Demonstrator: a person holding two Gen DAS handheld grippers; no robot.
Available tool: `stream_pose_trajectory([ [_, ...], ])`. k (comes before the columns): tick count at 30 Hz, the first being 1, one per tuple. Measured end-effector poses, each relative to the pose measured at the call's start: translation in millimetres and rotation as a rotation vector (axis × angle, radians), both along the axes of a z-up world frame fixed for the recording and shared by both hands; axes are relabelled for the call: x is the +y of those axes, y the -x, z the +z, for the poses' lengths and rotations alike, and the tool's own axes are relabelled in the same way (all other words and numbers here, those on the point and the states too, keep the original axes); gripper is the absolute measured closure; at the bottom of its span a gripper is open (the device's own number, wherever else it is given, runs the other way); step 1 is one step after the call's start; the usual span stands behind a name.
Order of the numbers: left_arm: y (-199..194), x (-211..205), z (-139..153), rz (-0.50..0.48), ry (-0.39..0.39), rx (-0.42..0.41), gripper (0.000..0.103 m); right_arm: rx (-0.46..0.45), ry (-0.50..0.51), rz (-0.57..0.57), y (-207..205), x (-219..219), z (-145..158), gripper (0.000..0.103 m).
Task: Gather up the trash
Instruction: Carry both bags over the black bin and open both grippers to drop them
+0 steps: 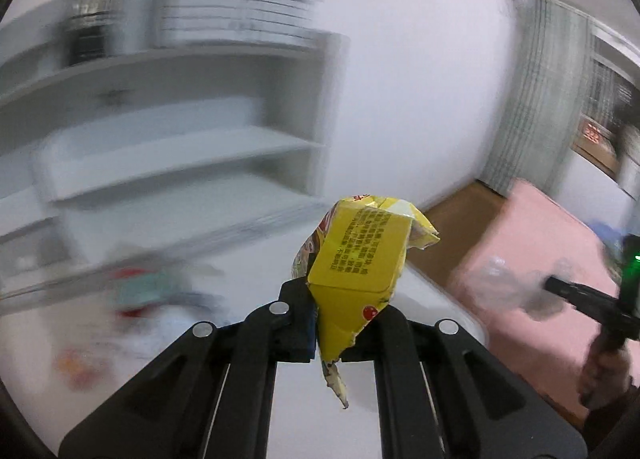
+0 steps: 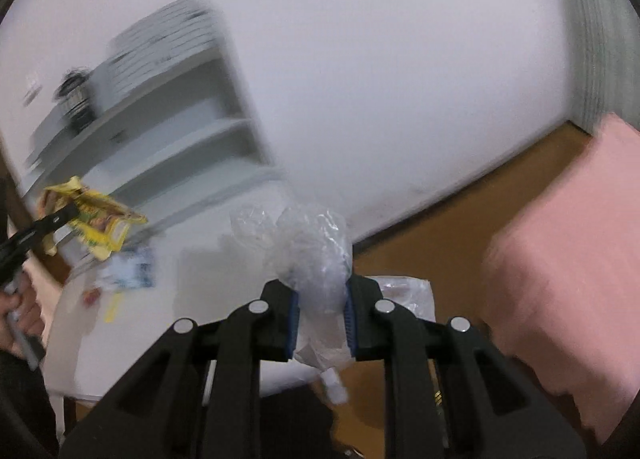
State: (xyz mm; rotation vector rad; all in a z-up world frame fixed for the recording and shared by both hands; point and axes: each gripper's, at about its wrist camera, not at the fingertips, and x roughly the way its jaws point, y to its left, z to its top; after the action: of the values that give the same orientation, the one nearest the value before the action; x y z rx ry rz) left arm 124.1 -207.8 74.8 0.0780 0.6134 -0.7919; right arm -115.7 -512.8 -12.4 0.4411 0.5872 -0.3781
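White bench [image 1: 240,387] carries the leftover litter; both tongs are lifted off it, each already loaded, so the coming move is judged a carry to a bin, and no bin shows in either view. Leftover scraps [image 2: 128,267] (bluish wrapper, small red and yellow bits, blurred) lie on the bench ahead-left of the right tongs and low-left of the left tongs, so the left hand looks nearer to them. A pink bed [image 2: 560,259] sits to the right, with brown floor [image 2: 440,219] between it and the bench; a white shelf unit [image 1: 180,147] stands behind against the wall. Left tongs [image 1: 332,319] are clamped on the yellow snack wrapper [image 1: 360,259]: pinched at its lower part, long axis roughly upright, bulk rising above the tips and leaning slightly right, a torn tail hanging below the pinch. Right tongs [image 2: 320,311] are pinching a crumpled clear plastic bag [image 2: 308,247]: the wad sits between the blue pads and bulges up and forward past the tips, a small end dangling below. Heavy blur in both views, so fine detail can't be told.
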Motion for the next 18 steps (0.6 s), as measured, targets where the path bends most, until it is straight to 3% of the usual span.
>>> stream_pose_trajectory([
  [4, 68, -108, -28, -0.249, -0.001, 0.059, 0.098, 0.082, -0.036, -0.22, 82, -54, -45, 0.085],
  [9, 149, -215, -89, -0.482, -0.052, 0.17, 0.098, 0.189, -0.128, -0.384, 150, -96, -115, 0.085],
  [13, 190, -269, -155, -0.588, -0.143, 0.24, 0.098, 0.284, -0.251, -0.436, 176, -118, -188, 0.085],
  [18, 200, -316, -253, -0.6, -0.295, 0.368, 0.098, 0.38, -0.378, -0.434, 182, -133, -268, 0.085],
])
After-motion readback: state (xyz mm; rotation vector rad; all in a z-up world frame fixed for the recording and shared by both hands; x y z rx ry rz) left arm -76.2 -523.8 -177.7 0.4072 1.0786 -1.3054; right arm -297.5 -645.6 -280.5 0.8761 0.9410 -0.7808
